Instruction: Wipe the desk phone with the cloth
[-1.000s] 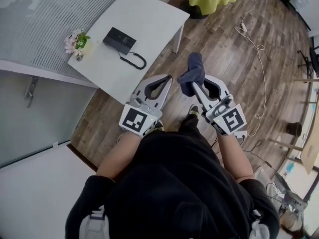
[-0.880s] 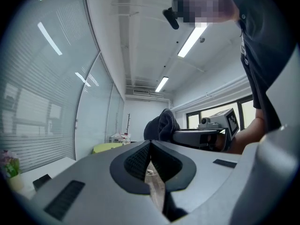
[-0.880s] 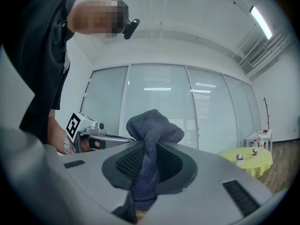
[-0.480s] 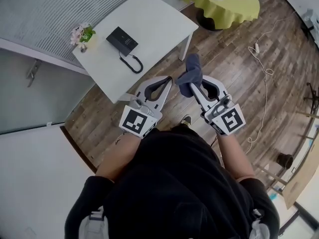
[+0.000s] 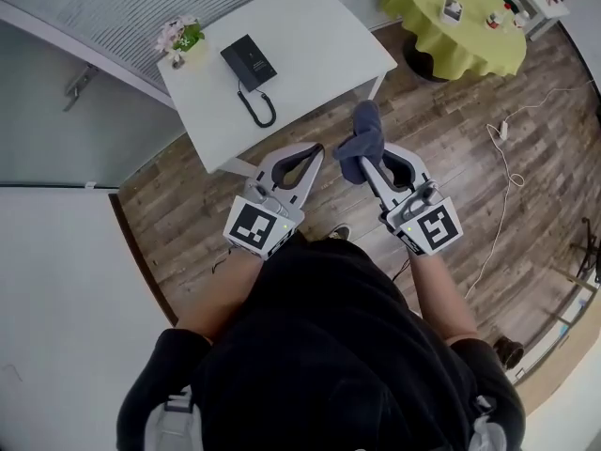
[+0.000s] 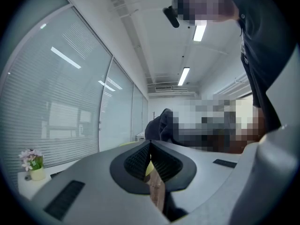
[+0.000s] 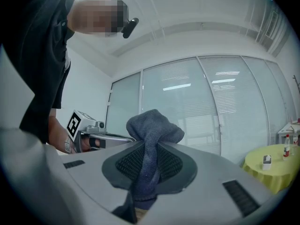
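Observation:
A black desk phone (image 5: 249, 62) with a coiled cord (image 5: 257, 109) lies on the white table (image 5: 310, 36) ahead of me. My right gripper (image 5: 365, 161) is shut on a dark blue cloth (image 5: 362, 140), which bunches above its jaws; the cloth (image 7: 151, 139) fills the middle of the right gripper view. My left gripper (image 5: 315, 149) is shut with nothing between its jaws and hangs beside the right one, over the wooden floor short of the table. The left gripper view also shows the cloth (image 6: 161, 125) beyond its closed jaws.
A small vase of flowers (image 5: 180, 38) stands at the table's far left corner. A round table with a yellow-green cover (image 5: 460, 19) stands to the right. A white cable (image 5: 502, 163) trails over the wooden floor. Glass walls with blinds run behind the table.
The view has shifted: the table and phone now sit nearer and more centred ahead of me. Both grippers hold the same pose, the cloth still in the right one.

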